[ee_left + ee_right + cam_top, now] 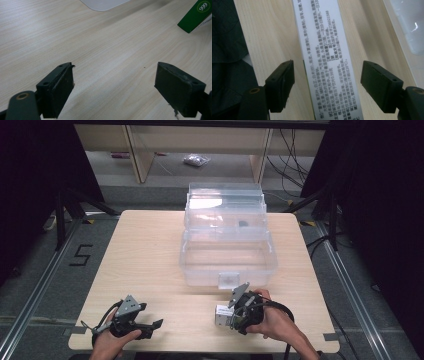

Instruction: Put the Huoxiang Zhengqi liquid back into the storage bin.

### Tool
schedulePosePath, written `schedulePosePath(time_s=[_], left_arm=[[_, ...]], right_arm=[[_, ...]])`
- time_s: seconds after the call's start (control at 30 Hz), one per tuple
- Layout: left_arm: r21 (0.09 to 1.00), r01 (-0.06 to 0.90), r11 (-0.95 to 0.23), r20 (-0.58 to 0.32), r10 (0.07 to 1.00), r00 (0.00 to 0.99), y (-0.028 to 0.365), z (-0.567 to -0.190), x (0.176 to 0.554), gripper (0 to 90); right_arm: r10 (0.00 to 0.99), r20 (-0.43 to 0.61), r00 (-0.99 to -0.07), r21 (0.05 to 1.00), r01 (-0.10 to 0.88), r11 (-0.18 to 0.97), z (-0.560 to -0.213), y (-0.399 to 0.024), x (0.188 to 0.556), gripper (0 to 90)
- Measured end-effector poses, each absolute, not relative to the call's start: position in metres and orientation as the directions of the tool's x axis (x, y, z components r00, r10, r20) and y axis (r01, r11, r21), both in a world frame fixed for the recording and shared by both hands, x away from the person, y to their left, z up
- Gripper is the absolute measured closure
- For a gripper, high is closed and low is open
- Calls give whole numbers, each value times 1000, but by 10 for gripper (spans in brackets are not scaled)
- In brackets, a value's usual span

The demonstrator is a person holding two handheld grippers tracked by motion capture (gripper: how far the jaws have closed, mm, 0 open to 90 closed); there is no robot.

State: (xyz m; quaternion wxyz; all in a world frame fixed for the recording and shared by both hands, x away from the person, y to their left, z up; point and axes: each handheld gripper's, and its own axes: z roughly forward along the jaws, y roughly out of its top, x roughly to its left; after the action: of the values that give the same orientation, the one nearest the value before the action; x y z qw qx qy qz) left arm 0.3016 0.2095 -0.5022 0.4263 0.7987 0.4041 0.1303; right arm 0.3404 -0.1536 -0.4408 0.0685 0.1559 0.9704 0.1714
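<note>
So biggest thing first: the wooden table [145,265], pale laminate, mostly bare; on its far half sits a clear plastic storage bin [227,255] with its lid flipped back, nothing obvious inside apart from a small dark speck I can't make out.

Then the right gripper [231,316] near the front edge, just in front of the bin; it's tipped down over a small carton [324,57], white face with dense printed text and a green side; from the left gripper view you catch that green corner with a "999" roundel. The carton lies flat on the wood, near the front edge at the right, close to the bin's front wall; the right jaws straddle it with a gap on both sides, so not pinching yet, nothing held.

The left gripper [150,326] rests at the front left, well apart from the box; jaws spread wide over bare wood, empty.

Handling guess: thin cardboard, probably light, and it'll dent if squeezed hard; the glossy printed face could be a bit slippery; I'd take it across the narrow width around mid-length, pads flat on the two long side faces, so it doesn't swing or twist when lifted; gentle pressure should be plenty.
</note>
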Motion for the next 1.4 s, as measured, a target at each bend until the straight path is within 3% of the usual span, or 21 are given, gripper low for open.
schedulePosePath(time_s=[0.6, 0.73, 0.83, 0.93, 1.1, 1.13, 1.4], left_arm=[[788, 533, -306, -137, 758, 638, 210, -502, 301, 149], [788, 533, -308, -137, 756, 640, 210, -502, 302, 149], [789, 532, -308, -137, 756, 640, 210, -503, 302, 149], [788, 532, -309, -136, 757, 640, 210, -502, 302, 149], [788, 524, -325, -124, 749, 651, 211, -503, 302, 149], [788, 524, -324, -124, 749, 651, 211, -503, 302, 149], [787, 523, -327, -124, 746, 654, 211, -502, 302, 149]], right_arm=[[328, -45, -943, 315, 298, 901, -448, -152, 345, 420], [294, -50, -954, 307, 266, 914, -450, -151, 347, 473], [332, -37, -943, 280, 309, 909, -449, -151, 344, 505], [282, -50, -958, 293, 256, 921, -450, -150, 345, 536], [287, -55, -956, 261, 263, 929, -447, -148, 339, 635], [220, -91, -971, 262, 190, 946, -448, -148, 344, 641], [267, -74, -961, 262, 240, 935, -437, -149, 343, 649]])
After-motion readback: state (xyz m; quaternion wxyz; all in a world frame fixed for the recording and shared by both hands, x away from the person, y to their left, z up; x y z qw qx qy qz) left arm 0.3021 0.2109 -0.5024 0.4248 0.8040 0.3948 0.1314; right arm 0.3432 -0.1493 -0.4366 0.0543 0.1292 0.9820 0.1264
